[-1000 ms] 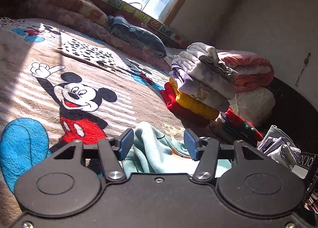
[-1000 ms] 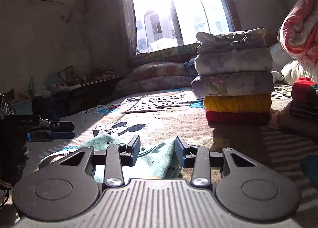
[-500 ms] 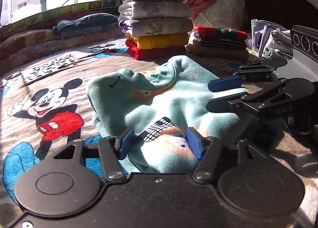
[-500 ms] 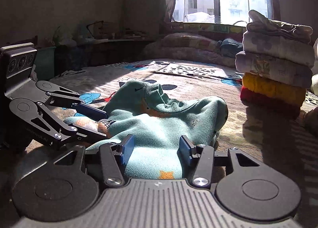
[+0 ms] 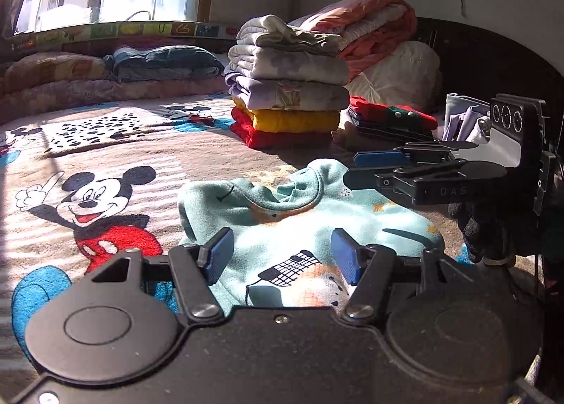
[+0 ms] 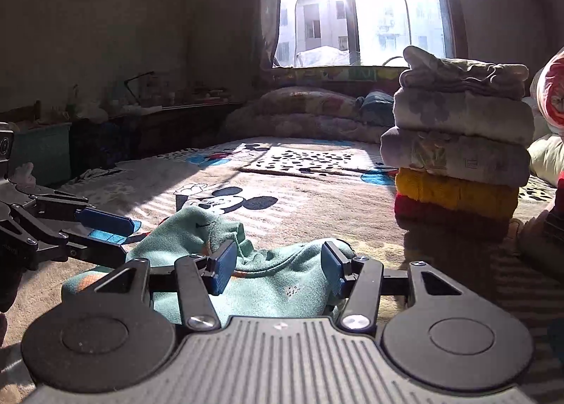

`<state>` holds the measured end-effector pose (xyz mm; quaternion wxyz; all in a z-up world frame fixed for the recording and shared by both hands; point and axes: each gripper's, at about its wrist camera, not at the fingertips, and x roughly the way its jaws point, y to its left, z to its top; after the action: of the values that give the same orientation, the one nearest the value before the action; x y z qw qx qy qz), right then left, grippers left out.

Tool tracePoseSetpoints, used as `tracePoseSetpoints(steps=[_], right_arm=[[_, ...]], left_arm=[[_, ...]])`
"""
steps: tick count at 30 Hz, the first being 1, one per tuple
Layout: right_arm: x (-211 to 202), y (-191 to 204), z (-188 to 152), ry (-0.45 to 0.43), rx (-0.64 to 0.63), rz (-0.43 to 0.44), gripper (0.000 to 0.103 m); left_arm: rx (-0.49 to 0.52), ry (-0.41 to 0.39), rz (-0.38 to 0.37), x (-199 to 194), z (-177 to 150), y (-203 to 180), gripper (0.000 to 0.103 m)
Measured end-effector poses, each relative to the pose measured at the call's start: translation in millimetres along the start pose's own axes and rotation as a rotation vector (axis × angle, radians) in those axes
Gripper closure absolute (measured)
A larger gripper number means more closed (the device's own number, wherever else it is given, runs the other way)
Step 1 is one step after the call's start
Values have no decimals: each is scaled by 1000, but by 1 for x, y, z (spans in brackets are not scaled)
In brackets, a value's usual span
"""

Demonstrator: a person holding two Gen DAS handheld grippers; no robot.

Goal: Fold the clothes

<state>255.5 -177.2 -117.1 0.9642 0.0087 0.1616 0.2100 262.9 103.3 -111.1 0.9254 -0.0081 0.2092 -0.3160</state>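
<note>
A mint-green sweatshirt [image 5: 299, 220] with an orange and black print lies crumpled on the blanket, neckline toward the far side. My left gripper [image 5: 282, 257] is open over its near printed part, with fabric showing between the blue pads. My right gripper [image 6: 276, 266] is open over the other side of the sweatshirt [image 6: 275, 287]. Each gripper shows in the other's view: the right gripper [image 5: 352, 168] at the right by the collar, the left gripper [image 6: 127, 240] at the left edge. Whether either one touches the cloth cannot be told.
A stack of folded clothes [image 5: 285, 86] stands beyond the sweatshirt, also seen as the stack [image 6: 458, 150] at right. Red and green folded clothes [image 5: 387, 116], quilts [image 5: 370, 26] and pale garments [image 5: 461, 115] lie behind. The Mickey Mouse blanket [image 5: 98, 199] spreads left; rolled bedding [image 6: 310, 115] lies under the window.
Both cameras have swung round to face the sweatshirt and each other. Since half a second ago the raised hump of fabric has dropped flatter, and both grippers have stayed open.
</note>
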Motion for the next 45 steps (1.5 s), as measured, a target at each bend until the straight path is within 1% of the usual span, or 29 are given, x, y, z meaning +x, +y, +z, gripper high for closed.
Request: tracePoseSetpoints(steps=[1, 3, 4, 5, 7, 8, 9, 10, 11, 12, 13, 15, 16, 18, 20, 22, 24, 26, 28, 29, 32, 33, 34, 35, 38, 40, 41, 43, 45], right_arm=[[2, -5, -1, 7, 24, -34, 49], [8, -18, -4, 36, 103, -14, 50], [11, -24, -5, 39, 154, 11, 53], [15, -27, -5, 50, 180, 20, 60], [25, -34, -7, 78, 221, 27, 63], [31, -39, -10, 89, 256, 37, 67], [34, -44, -12, 93, 293, 50, 69], [35, -50, -14, 90, 338, 69, 81], [36, -57, -16, 87, 383, 87, 90], [37, -67, -20, 87, 470, 130, 90], [38, -77, -24, 92, 553, 163, 92], [37, -100, -34, 79, 774, 261, 93], [36, -104, -37, 77, 829, 276, 93], [42, -109, -47, 101, 922, 317, 93], [52, -115, -63, 138, 998, 299, 94], [54, -121, -75, 129, 1076, 315, 97], [53, -120, -72, 138, 1063, 302, 97], [48, -112, -63, 133, 986, 268, 94], [38, -99, -43, 117, 838, 204, 90], [32, -90, -31, 111, 725, 147, 85], [17, -53, 1, 42, 313, -56, 84], [16, -42, 5, 12, 218, -50, 84], [15, -31, 9, -18, 124, -45, 84], [18, -23, 10, -28, 66, -9, 85], [40, -16, 6, 32, 4, 10, 86], [57, -28, -5, 102, 100, 3, 86], [57, -33, -7, 108, 135, 10, 87], [57, -44, -13, 118, 206, 24, 87], [56, -46, -19, 140, 221, 48, 87]], left_arm=[[-56, -12, 14, 4, 3, 7, 43], [-190, -29, 34, 12, 6, 23, 43], [-263, -32, 33, 17, 6, 32, 43], [-333, -34, 32, 21, 5, 40, 43], [-460, -31, 28, 31, 3, 54, 44], [-506, -24, 23, 35, 1, 59, 45], [-553, -17, 18, 39, -2, 64, 51], [-586, -11, 11, 43, -4, 67, 64], [-603, -8, 2, 45, -6, 68, 70], [-615, -8, -7, 46, -7, 69, 79], [-627, -8, -15, 47, -9, 70, 91], [-709, -43, -86, 43, -15, 76, 93], [-757, -77, -133, 40, -18, 79, 93], [-826, -103, -175, 38, -24, 83, 93], [-880, -62, -150, 44, -31, 88, 93], [-932, -31, -131, 48, -38, 92, 93], [-959, -18, -122, 50, -41, 95, 93], [-913, -19, -101, 47, -35, 90, 93], [-825, -26, -65, 41, -24, 83, 93], [-738, -35, -26, 36, -16, 76, 93], [-459, -76, 69, 25, 7, 50, 93], [-366, -89, 98, 22, 15, 41, 93], [-296, -92, 108, 22, 18, 33, 93], [-243, -86, 102, 25, 18, 27, 93], [-108, -52, 91, 37, 15, 13, 92], [-88, 22, 113, 53, 5, 15, 93], [-91, 51, 121, 60, 0, 17, 92], [-76, 66, 138, 65, -3, 15, 90], [-56, 90, 151, 70, -4, 11, 87]])
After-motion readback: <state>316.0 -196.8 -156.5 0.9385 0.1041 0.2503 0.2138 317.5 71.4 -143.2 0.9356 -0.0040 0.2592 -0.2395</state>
